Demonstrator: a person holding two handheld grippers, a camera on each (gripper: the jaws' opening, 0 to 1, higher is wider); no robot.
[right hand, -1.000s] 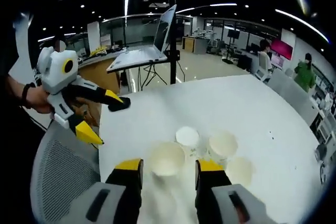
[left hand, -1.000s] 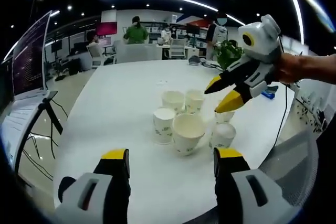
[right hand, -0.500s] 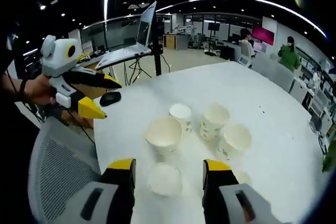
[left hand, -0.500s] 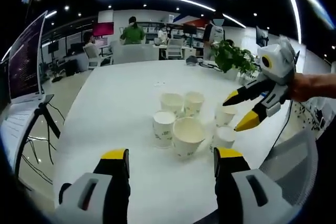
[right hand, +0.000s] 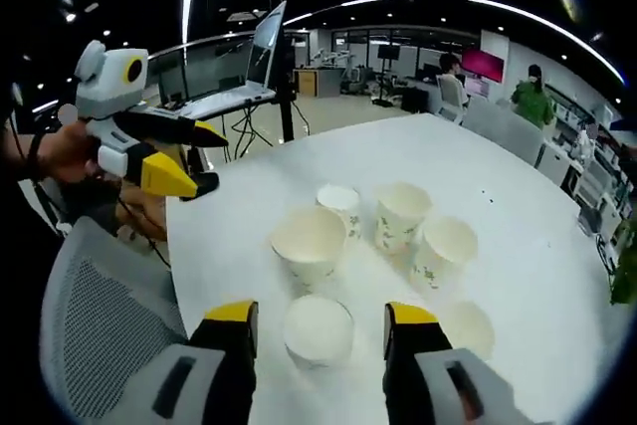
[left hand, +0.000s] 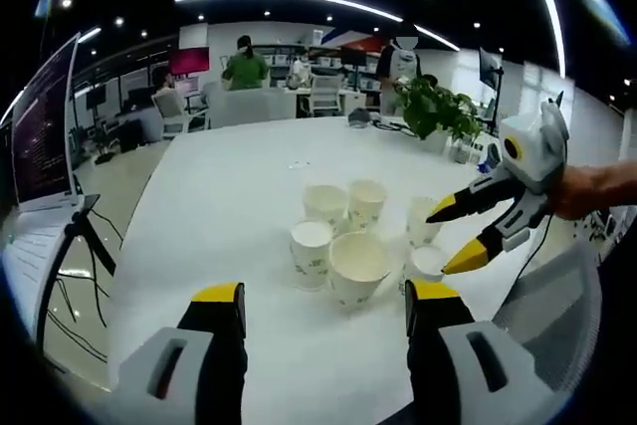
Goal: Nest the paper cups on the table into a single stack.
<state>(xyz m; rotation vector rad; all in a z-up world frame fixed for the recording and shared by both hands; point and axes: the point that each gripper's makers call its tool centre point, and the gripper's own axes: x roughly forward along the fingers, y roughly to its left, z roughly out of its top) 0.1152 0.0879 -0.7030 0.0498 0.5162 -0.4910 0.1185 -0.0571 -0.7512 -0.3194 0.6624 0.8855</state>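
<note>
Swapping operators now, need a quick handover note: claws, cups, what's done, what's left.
Left claw: open, empty, held back from the cups.
Right claw: open, empty, its tips either side of the nearest cup.
Paper cups: six, loose in a cluster on the white table; the nearest and one small cup look upside down, the wide cup and the others open side up.
Done: nothing nested.
Left: pick cups one by one into a single stack.

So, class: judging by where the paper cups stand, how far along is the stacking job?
Nothing looks done: the paper cups stand separately on the white table, none nested. In hand: nothing; the right claw is open around the nearest cup, and the left claw is open and empty. The whole stack is left.
</note>
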